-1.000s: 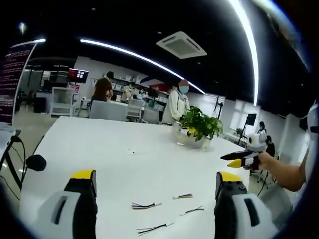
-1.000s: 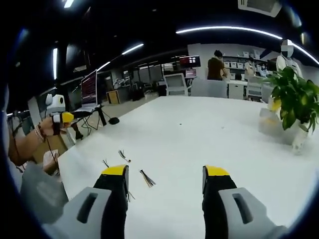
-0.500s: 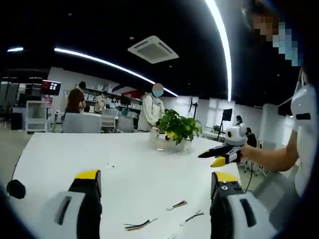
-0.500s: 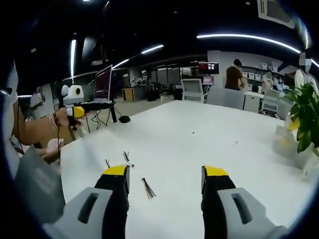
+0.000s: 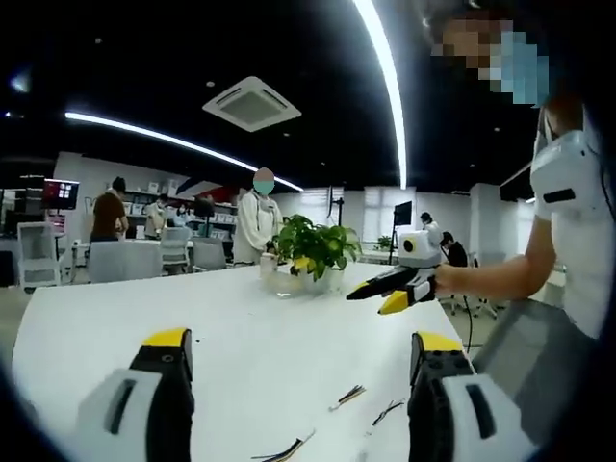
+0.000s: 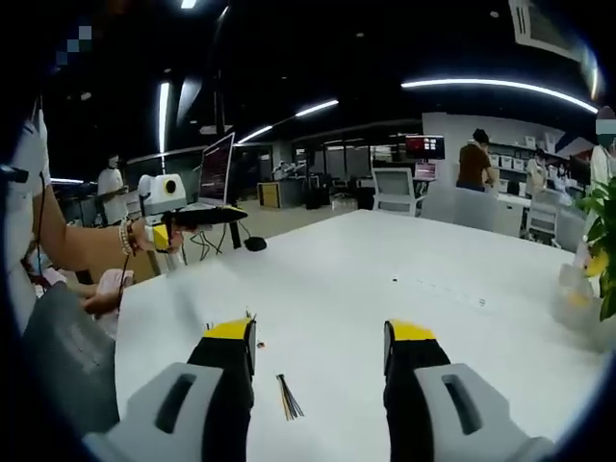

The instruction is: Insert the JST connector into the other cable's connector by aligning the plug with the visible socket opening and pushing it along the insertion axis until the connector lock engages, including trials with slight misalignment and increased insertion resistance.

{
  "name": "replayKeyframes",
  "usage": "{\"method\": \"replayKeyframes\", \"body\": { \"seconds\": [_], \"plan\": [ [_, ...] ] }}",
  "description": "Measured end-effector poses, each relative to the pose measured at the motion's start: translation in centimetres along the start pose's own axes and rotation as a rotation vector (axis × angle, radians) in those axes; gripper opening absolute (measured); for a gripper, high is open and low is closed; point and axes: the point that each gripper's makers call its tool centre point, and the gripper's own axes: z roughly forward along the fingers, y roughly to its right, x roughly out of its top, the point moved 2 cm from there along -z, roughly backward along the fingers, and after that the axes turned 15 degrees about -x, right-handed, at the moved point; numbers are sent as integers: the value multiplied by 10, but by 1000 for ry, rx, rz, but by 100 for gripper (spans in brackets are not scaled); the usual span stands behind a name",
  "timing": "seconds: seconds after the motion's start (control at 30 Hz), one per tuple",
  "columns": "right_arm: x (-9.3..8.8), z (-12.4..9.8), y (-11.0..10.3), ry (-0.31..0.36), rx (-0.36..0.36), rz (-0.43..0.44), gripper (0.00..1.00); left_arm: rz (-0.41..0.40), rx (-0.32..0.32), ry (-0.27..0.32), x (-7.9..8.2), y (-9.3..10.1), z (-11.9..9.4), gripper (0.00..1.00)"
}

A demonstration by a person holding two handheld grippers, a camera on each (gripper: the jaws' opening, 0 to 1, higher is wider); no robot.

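Note:
Several short multi-coloured JST cables lie loose on the white table (image 5: pixel 221 327): one cable (image 5: pixel 347 395) and a second cable (image 5: pixel 387 412) sit between my left jaws, and a third cable (image 5: pixel 289 448) lies at the bottom edge. My left gripper (image 5: pixel 300 339) hovers open above them, holding nothing. In the right gripper view a dark cable (image 6: pixel 289 397) lies on the table (image 6: pixel 385 279) between the jaws of my right gripper (image 6: pixel 320 330), which is open and empty. The right gripper (image 5: pixel 390 287) also hangs in the air at the right, in a hand. The left gripper (image 6: pixel 197 218) is held up at the left.
A potted plant (image 5: pixel 310 252) in a pale pot stands at the table's far side, and the same plant (image 6: pixel 604 245) shows at the right edge. A monitor (image 6: pixel 216 168) and office chairs stand beyond the table. People stand and sit in the background.
Both cameras have swung, so the scene has shifted in each view. Each gripper now appears nearer the middle of the other's view. The cables have not moved and both grippers stay open.

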Motion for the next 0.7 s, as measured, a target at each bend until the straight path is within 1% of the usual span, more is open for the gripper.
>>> {"method": "replayKeyframes", "body": {
  "seconds": [0.03,0.1,0.13,0.17,0.2,0.27,0.3,0.33,0.4,0.43,0.5,0.53,0.6,0.63,0.67,0.7],
  "plan": [
    [-4,5,-4,-10,17,-14,49,-10,-7,-2,-3,-1,2,89],
    [-12,13,-10,-31,41,-40,48,-56,-29,-7,-11,-3,8,91],
    [-15,16,-13,-40,53,-50,48,-44,-34,-12,-14,-4,9,90],
    [-20,20,-18,-51,76,-74,48,-19,-46,-39,-20,-4,12,87],
    [-23,22,-21,-57,89,-84,47,-10,-49,-52,-24,-5,13,84],
    [-29,27,-26,-73,112,-92,46,-22,-62,-60,-33,-8,17,81],
    [-35,30,-28,-96,116,-100,44,-56,-67,-74,-41,-9,18,81],
    [-41,34,-30,-107,122,-115,44,-67,-71,-81,-45,-10,19,80],
    [-47,39,-35,-121,140,-121,44,-37,-80,-94,-50,-10,21,75],
    [-50,41,-37,-128,151,-123,44,-13,-87,-116,-54,-11,22,72],
    [-57,45,-41,-143,168,-142,43,-14,-94,-139,-62,-11,25,67],
    [-60,47,-42,-149,172,-152,42,-30,-104,-147,-67,-10,27,65],
    [-67,51,-45,-161,184,-180,39,-74,-116,-176,-78,-9,30,65],
    [-70,53,-46,-169,190,-190,38,-66,-119,-194,-86,-10,32,65],
    [-72,54,-46,-172,192,-194,37,-60,-131,-232,-95,-9,33,64],
    [-76,56,-47,-181,201,-206,35,-66,-132,-252,-101,-8,34,62]
  ]
}}
